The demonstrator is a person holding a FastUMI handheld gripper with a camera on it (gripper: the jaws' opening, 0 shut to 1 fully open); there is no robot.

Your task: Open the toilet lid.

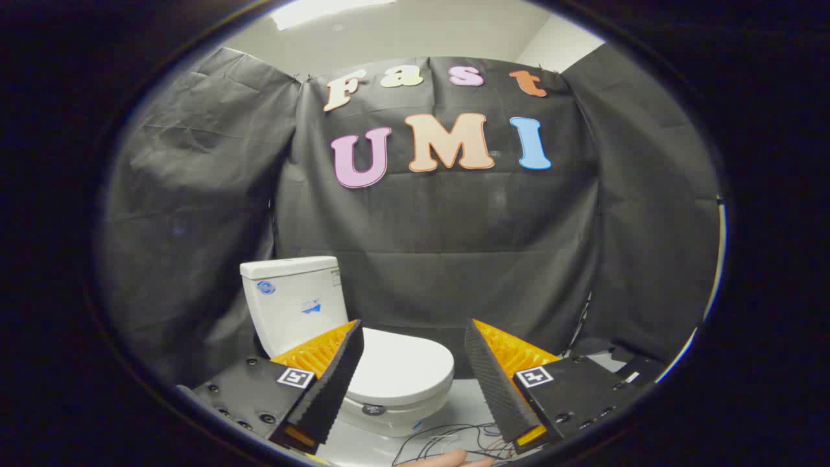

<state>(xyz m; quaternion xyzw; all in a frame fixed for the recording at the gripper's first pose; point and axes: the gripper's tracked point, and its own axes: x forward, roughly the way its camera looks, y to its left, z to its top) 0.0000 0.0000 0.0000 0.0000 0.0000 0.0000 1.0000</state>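
Tongs (414,353) spread wide, holding nothing, closed toilet lid (402,366) just ahead between fingers

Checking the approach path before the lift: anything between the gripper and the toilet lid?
Nothing visible. The gripper is open, and the closed toilet lid lies just ahead, between the fingers, with open air in the gap. Loose wires lie on the floor below the fingers, beside the toilet's front, not on the lid.

White toilet (363,350) against black cloth (454,246).
Its closed lid (405,370) and tank (295,301) are plain white, with small blue marks on the tank; dark wires (447,438) lie on the pale grey floor (467,405).
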